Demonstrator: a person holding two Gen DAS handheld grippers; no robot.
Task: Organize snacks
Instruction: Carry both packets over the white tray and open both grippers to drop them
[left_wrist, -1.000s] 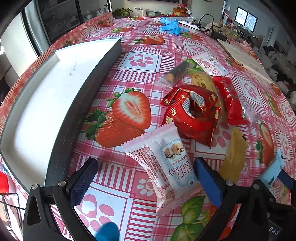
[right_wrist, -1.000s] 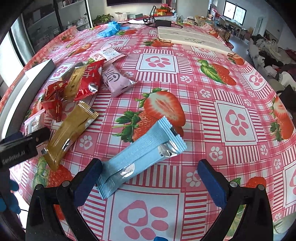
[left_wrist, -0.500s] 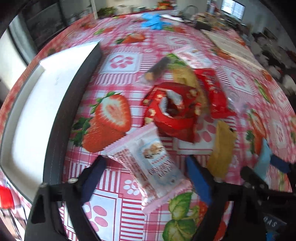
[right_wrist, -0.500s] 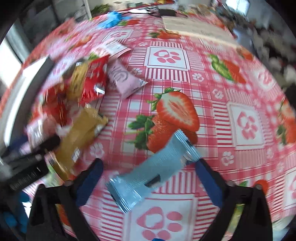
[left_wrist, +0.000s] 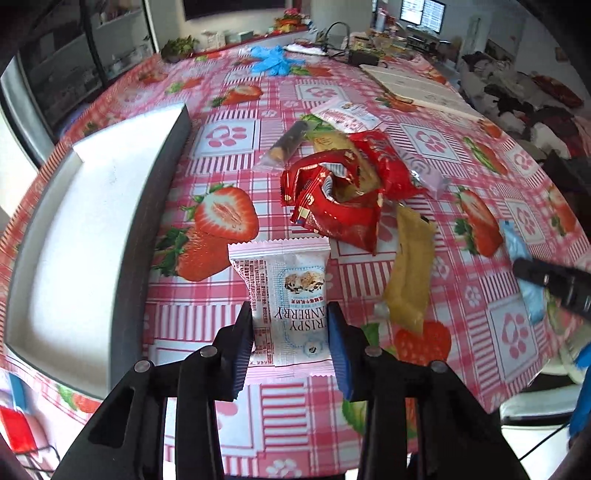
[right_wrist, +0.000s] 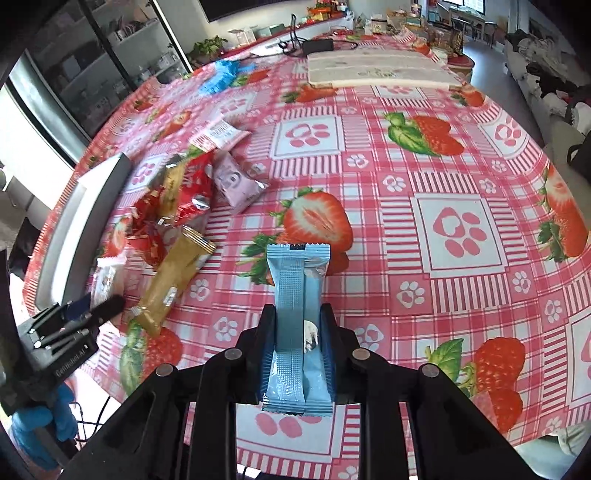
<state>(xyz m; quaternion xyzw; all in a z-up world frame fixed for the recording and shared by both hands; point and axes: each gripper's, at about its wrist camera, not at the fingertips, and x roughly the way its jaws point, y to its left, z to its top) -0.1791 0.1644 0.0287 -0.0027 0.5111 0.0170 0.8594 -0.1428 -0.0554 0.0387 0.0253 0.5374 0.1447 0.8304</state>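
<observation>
Over the strawberry tablecloth (left_wrist: 229, 147) — left tongs (left_wrist: 290, 341) just clenched on cranberry packet (left_wrist: 288, 295) | right tongs (right_wrist: 297, 350) just clenched on blue packet (right_wrist: 297, 295)

The left claw (left_wrist: 290, 341) has just been closing, and its blue pads now press both long edges of a white-and-pink cranberry crisp packet (left_wrist: 286, 291), which points away from the camera. To the left lies a white tray with a dark rim (left_wrist: 147, 206) on the strawberry-print surface (left_wrist: 369, 273). Beyond the packet sits a heap of red wrappers (left_wrist: 340, 199), with a yellow-brown bar (left_wrist: 410, 273) to their right. At the right edge, a light blue packet (left_wrist: 517, 247) is partly covered by a black gripper finger (left_wrist: 554, 284).
</observation>
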